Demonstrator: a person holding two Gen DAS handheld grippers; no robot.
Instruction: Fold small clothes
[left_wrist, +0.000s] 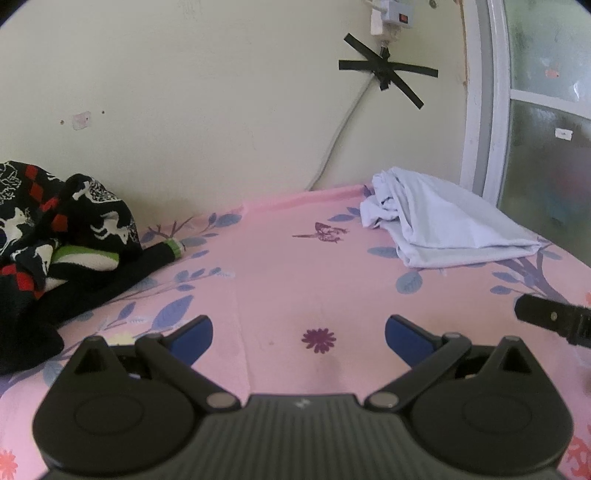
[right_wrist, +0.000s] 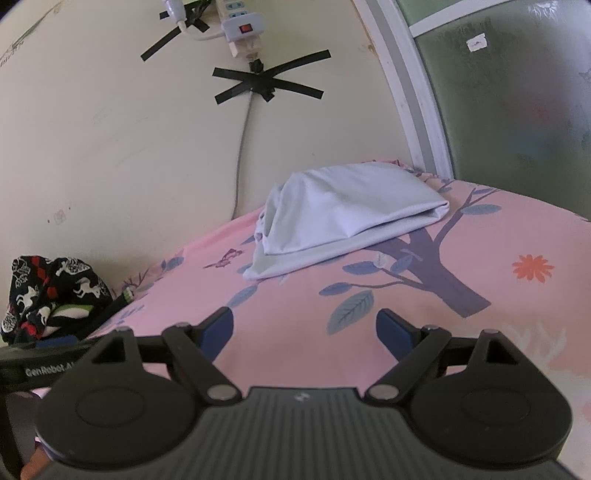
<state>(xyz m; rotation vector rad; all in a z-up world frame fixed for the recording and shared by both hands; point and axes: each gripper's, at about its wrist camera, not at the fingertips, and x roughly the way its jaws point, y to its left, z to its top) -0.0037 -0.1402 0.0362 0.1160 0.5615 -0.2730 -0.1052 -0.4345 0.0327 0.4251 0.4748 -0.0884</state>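
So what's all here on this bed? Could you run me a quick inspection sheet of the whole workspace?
Surface: pink bedsheet printed with leaves, flowers and a tree.
Job's things: pale blue garment, folded, far right near the window; black patterned clothes pile, unfolded, at the left by the wall.
Clutter: nothing seen.
Grippers: left gripper open, holding nothing; right gripper open, holding nothing.
Cables: grey cord runs down the wall from a power strip, fixed with black tape.
Surroundings: cream wall; frosted window at the right.
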